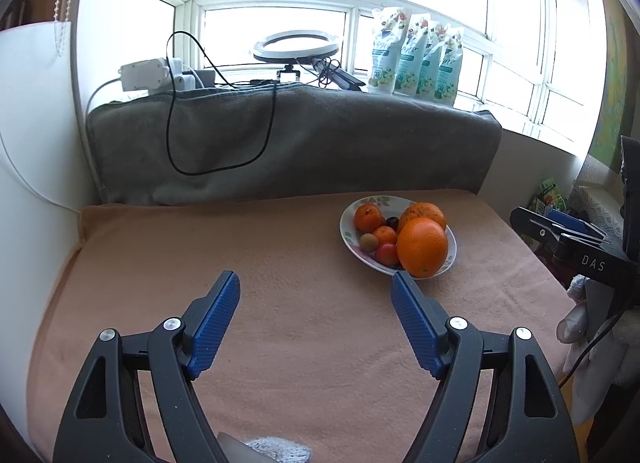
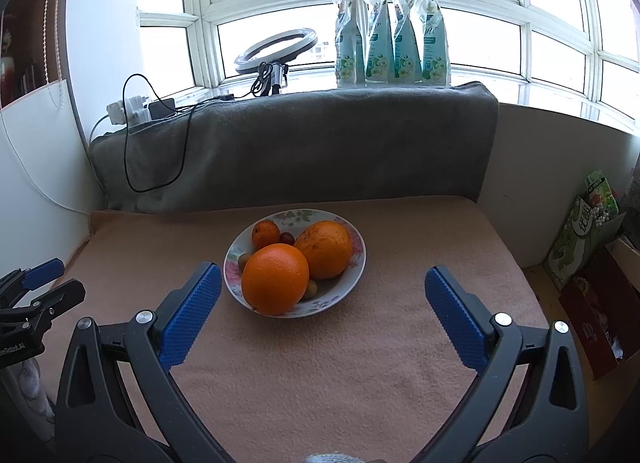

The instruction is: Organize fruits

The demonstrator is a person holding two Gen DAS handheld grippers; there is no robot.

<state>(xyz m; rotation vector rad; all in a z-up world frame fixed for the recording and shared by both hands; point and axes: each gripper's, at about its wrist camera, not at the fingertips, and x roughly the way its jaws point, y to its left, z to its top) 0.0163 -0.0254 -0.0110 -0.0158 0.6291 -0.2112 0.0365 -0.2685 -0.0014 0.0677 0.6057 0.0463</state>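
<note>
looks done or nearly: all fruit piled in floral plate (image 2: 356, 263) on peach blanket (image 2: 320, 363), two big oranges (image 2: 276, 277) in front, none loose. left gripper (image 1: 316, 283) and right gripper (image 2: 323, 277) jaws apart, empty, near plate.

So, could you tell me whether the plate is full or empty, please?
Full: the plate holds two oranges, smaller fruit behind them.

Overexposed window (image 2: 360, 3) backlights sharp frames; fisheye edges bend.
</note>
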